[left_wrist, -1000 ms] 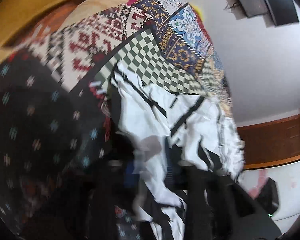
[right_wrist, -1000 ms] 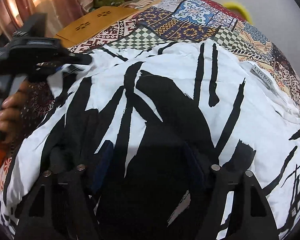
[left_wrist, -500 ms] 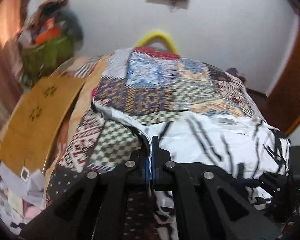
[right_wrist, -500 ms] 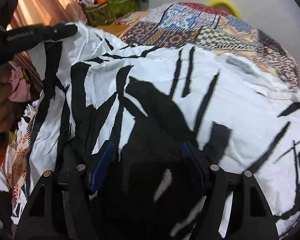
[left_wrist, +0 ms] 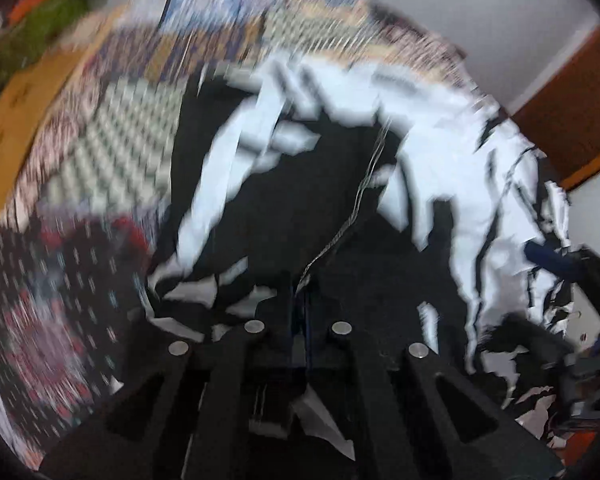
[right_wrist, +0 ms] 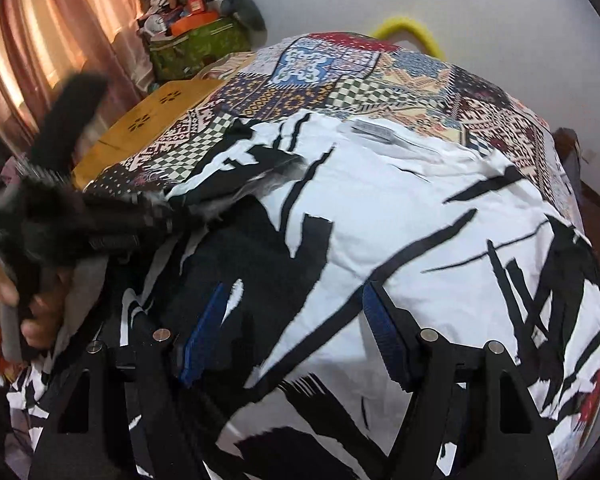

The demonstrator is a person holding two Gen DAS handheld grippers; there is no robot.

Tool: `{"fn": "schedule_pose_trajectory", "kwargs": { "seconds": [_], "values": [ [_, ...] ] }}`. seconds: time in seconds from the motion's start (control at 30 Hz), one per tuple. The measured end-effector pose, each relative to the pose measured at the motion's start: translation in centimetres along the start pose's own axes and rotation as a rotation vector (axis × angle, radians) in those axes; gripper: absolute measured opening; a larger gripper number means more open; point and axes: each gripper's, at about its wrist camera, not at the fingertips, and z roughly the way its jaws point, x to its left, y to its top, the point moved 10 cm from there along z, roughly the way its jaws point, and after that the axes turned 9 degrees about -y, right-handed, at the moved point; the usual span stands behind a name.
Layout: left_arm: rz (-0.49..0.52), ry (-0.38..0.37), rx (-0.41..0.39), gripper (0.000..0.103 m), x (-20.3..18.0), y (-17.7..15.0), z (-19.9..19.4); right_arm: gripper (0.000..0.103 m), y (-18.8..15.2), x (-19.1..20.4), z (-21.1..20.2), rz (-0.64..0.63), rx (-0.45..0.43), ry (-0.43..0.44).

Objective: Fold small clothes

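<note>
Shirt spread on bed. L gripper jaws pinching shirt edge; R gripper jaws spread over cloth, no grip seen. Green bag beyond bed, stuffed w/ clutter.

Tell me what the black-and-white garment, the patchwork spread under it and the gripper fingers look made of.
Garment: thin woven cloth, matte; it creases and drapes softly.
Patchwork spread: printed fabric, matte, lying flat; the fibre cannot be told.
Right gripper fingers: rigid black plastic, probably, with metal pins and blue pads.
</note>
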Motion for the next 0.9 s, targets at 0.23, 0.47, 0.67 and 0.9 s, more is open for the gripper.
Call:
{"fn": "schedule_pose_trajectory", "kwargs": {
  "seconds": [0.23,0.47,0.67,0.9],
  "values": [
    [0.053,0.017,-0.107,0.051,0.4,1.3,-5.0,0.068,1.5,0.7,-0.6,0.019,-0.03,0.023],
    [0.052,0.07,-0.215,0.067,4.4,2.7,-8.1,0.068,5.5,3.4,1.1,0.001,-0.068,0.035],
    [0.058,0.14,-0.079,0.068,8.1,-0.4,-2.6,0.063,7.3,4.4,6.3,-0.031,-0.022,-0.015],
    [0.086,0.151,-0.106,0.077,9.4,-1.6,-2.2,0.013,7.6,1.3,9.9,-0.043,0.001,-0.149]
  ]
}}
